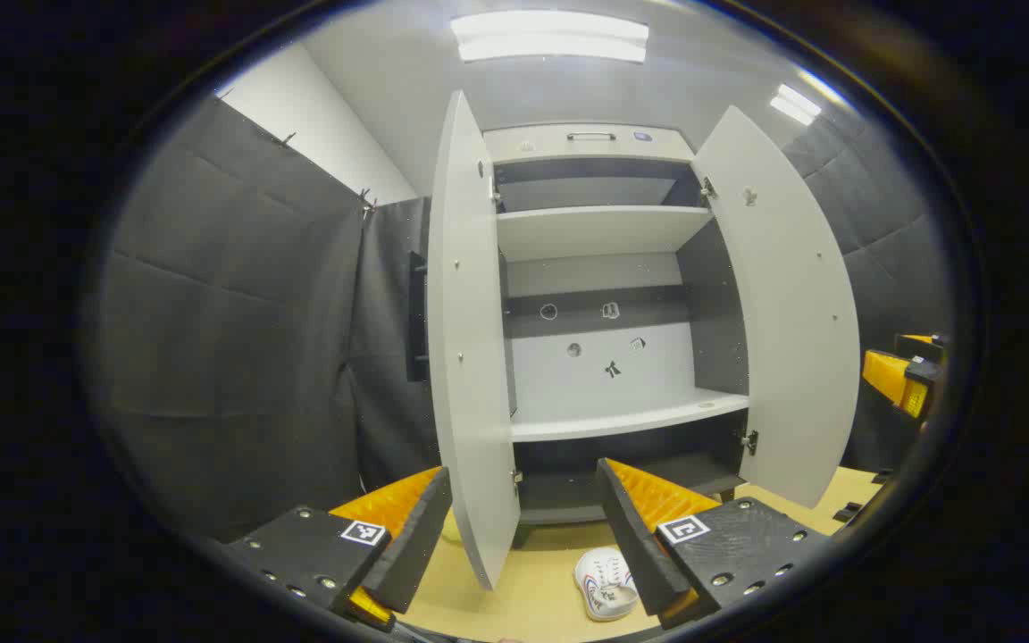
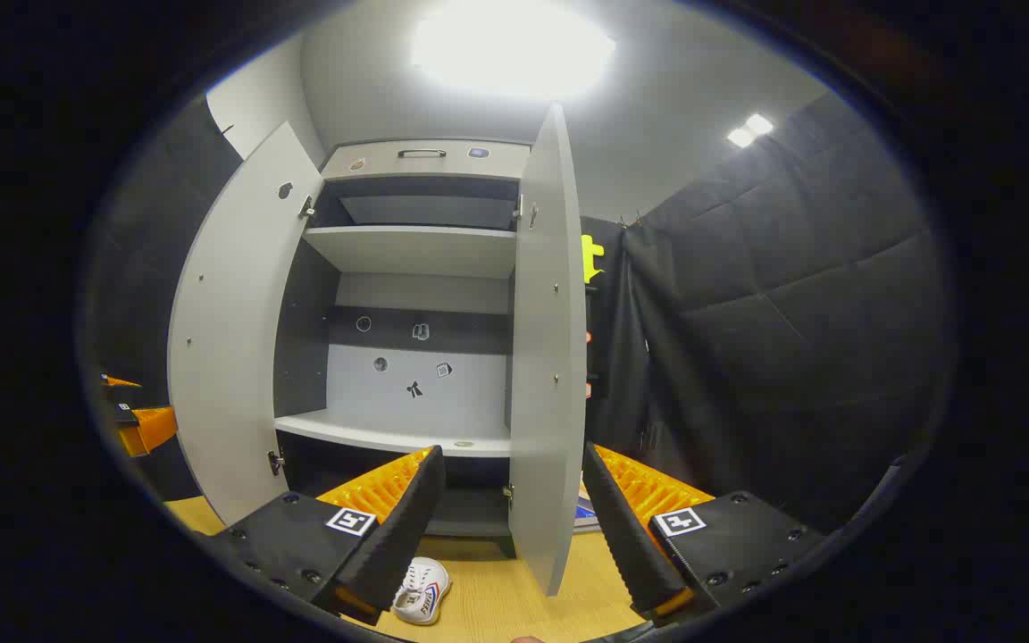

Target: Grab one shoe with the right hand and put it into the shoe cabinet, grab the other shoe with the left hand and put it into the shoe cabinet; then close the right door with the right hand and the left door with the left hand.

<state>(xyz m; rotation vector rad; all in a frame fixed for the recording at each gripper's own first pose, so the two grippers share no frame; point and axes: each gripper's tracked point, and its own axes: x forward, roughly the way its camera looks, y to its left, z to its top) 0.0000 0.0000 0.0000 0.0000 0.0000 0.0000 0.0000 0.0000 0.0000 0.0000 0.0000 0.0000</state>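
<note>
With jaws standing wide, the right hand-held gripper [image 2: 510, 522] is hovering above the white shoe [image 2: 421, 591], needing a straight descent onto it.

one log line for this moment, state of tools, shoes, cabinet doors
left tool: open, empty | right tool: open, empty | white shoe: on floor | shoe cabinet: both doors open, shelves bare

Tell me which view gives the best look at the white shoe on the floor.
The left gripper view: the white shoe lies between the left gripper's fingers, its top and opening visible. In the right gripper view the shoe sits lower, partly hidden behind a finger of the right gripper.
</note>
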